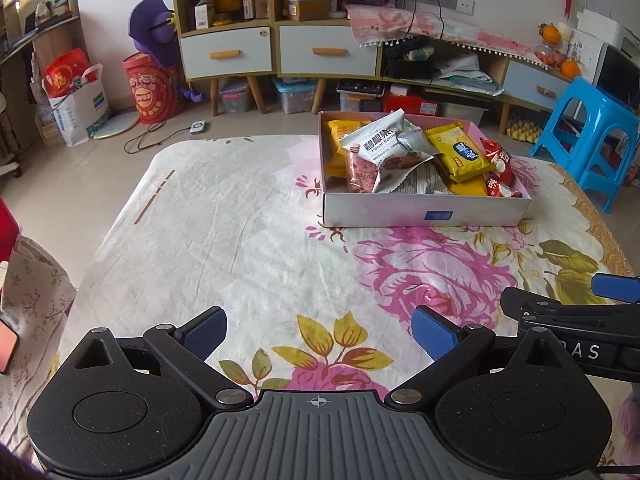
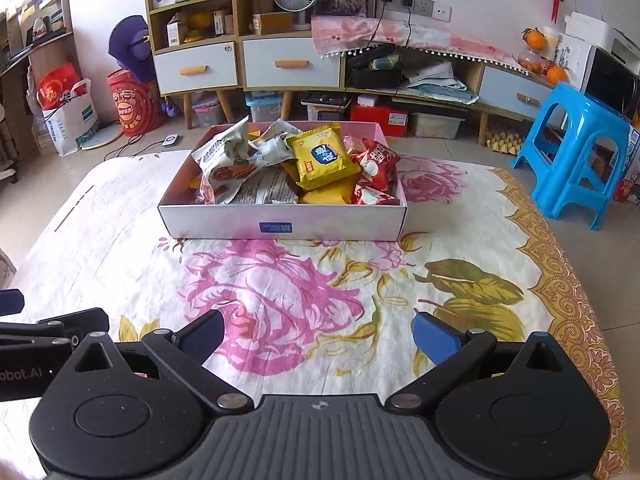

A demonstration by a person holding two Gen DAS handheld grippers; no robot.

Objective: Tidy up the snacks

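Note:
A shallow white cardboard box [image 1: 424,212] [image 2: 224,222] stands on the floral cloth at the table's far side. It holds several snack packets: a yellow packet [image 1: 460,152] [image 2: 320,156], a white pecan packet [image 1: 380,148] [image 2: 224,152] and red packets [image 1: 498,160] [image 2: 378,160]. My left gripper [image 1: 320,334] is open over the near edge of the cloth, nothing between its blue pads. My right gripper [image 2: 318,336] is also open and empty, well short of the box. Part of the right gripper [image 1: 568,312] shows at the right of the left wrist view.
The floral tablecloth [image 1: 240,240] [image 2: 460,220] covers the table. A blue plastic stool [image 1: 592,136] [image 2: 576,152] stands beyond the right corner. Cabinets with drawers [image 1: 276,52] line the far wall. Bags [image 1: 76,96] sit on the floor at left.

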